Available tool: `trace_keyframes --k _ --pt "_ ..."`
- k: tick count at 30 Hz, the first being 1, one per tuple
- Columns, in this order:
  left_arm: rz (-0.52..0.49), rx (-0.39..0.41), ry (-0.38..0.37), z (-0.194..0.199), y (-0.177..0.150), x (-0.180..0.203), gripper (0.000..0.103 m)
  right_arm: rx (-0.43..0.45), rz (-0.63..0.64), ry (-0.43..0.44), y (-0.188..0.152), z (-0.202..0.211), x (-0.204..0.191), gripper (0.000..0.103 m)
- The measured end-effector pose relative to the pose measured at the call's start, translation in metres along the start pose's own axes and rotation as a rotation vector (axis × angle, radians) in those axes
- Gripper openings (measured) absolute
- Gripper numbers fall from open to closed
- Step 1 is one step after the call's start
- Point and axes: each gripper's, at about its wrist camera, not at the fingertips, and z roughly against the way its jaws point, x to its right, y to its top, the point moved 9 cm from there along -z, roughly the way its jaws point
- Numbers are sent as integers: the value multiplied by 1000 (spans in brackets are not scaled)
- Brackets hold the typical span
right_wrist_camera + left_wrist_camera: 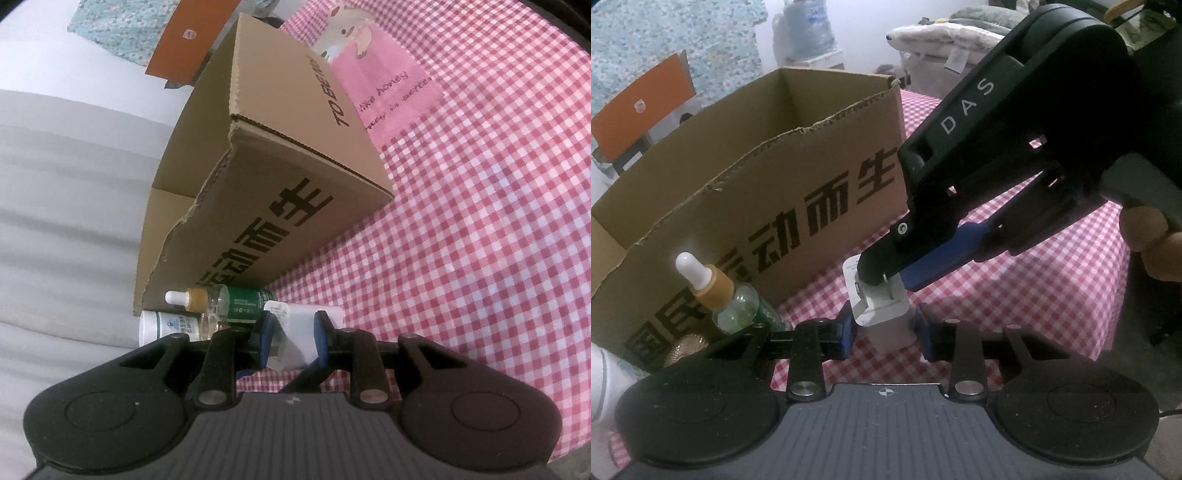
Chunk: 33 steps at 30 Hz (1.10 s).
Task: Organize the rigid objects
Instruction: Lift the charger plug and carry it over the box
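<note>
left wrist view, both hand-held grippers point(884, 330) point(886, 275) clamping white charger point(882, 314), right wrist view alone shows white bottle point(162, 325)

We see our right gripper point(291, 341) closed on a white charger point(295, 332), just beside a dropper bottle point(221, 301) and a white bottle point(162, 325) against the cardboard box point(295, 166) on the checked cloth point(480, 240)
</note>
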Motion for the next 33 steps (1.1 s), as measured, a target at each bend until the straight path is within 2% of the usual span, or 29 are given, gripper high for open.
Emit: trace_keyframes --k 5,11,20,27,33 --pt "4 1 8 6 1 -3 29 3 1 2 -6 2 -3 26" --pt "-3 44 31 27 9 -3 26 29 31 6 -17 15 -17 27" --pt "-1 129 83 76 38 -11 26 121 136 39 -15 52 -73 26" --pt "25 181 124 104 77 -41 26 153 242 92 18 70 -129 26" --pt "70 139 122 92 108 -80 26 114 274 96 63 55 -165 26"
